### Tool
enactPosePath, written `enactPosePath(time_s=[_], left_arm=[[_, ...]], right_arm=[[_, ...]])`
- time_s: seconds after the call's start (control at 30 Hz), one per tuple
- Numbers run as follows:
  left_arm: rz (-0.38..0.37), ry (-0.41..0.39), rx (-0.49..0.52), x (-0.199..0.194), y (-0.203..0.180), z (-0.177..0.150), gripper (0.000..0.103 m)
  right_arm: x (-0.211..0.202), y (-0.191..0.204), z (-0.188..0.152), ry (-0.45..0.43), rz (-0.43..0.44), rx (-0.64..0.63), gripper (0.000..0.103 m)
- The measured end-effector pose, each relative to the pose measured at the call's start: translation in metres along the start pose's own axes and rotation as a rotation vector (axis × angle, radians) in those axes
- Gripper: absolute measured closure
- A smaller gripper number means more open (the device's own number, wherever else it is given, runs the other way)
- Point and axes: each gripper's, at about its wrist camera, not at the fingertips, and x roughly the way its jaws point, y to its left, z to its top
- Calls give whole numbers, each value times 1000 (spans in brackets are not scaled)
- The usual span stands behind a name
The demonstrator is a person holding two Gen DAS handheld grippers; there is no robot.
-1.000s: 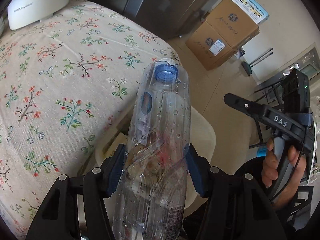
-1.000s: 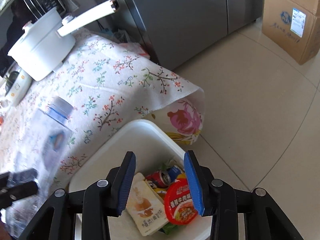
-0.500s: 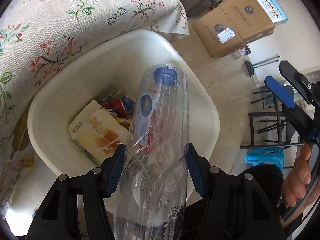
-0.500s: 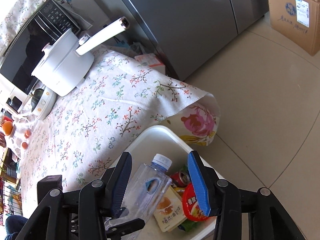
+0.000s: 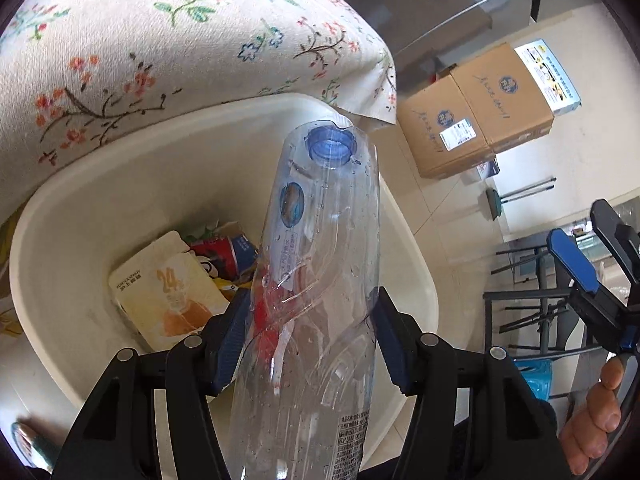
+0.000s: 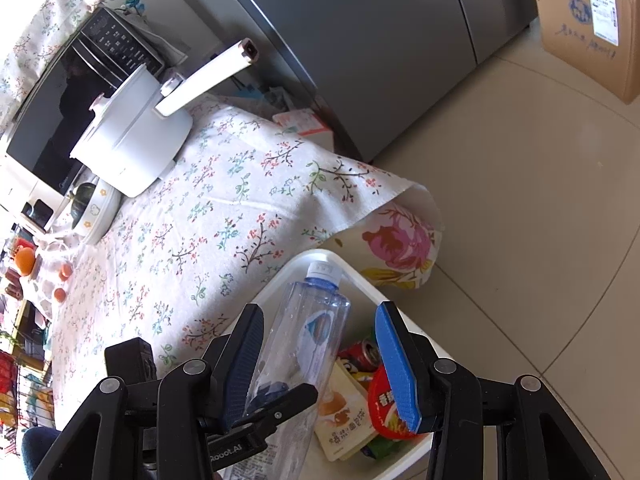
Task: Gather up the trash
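Floral cloth covers the counter (image 5: 132, 40) beside a white bin (image 5: 72, 216) on the tiled floor; we hold a clear plastic bottle (image 5: 320, 280) over the bin, neck forward, our left gripper (image 5: 310, 338) clamped on its dented mid-body; it looks empty, so we judge it light, thin-walled, easily crushed and slippery where wet, best held at the waist; our right gripper (image 6: 320, 364) hangs spread apart, holding nothing.

Clear glossy plastic bottle (image 5: 320, 280), cloth tablecloth (image 6: 224, 216)
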Motion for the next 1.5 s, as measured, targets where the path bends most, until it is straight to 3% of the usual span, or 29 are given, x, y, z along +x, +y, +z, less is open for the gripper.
enactPosePath(time_s=[0.1, 0.3, 0.37, 0.47, 0.57, 0.7, 0.9, 1.0, 1.17, 1.33, 1.5], left_arm=[[7, -18, -62, 5, 10, 1, 40], [50, -23, -43, 17, 6, -2, 40], [49, 11, -48, 26, 6, -1, 40], [70, 142, -86, 46, 10, 8, 33], [43, 166, -120, 44, 10, 12, 25], [53, 145, -72, 23, -5, 13, 19], [171, 113, 65, -6, -17, 18, 19], [175, 102, 88, -27, -8, 19, 19], [221, 59, 109, -65, -8, 25, 19], [224, 10, 102, -102, -1, 36, 19], [233, -14, 55, -126, 16, 41, 19]], right_arm=[[0, 1, -1, 3, 6, -2, 51], [-2, 0, -1, -3, 12, -5, 51], [-2, -1, -1, -4, 12, -3, 51], [-1, -1, -1, -2, 13, 0, 51], [-2, -2, -1, -3, 15, -4, 51], [-3, -2, -1, -8, 16, -6, 51], [2, 2, -2, 15, 12, -19, 51], [12, 9, -7, 62, 0, -50, 48], [46, 8, -26, 226, -23, -42, 47], [80, 5, -46, 344, -59, -46, 63], [129, 9, -76, 495, -139, -65, 67]])
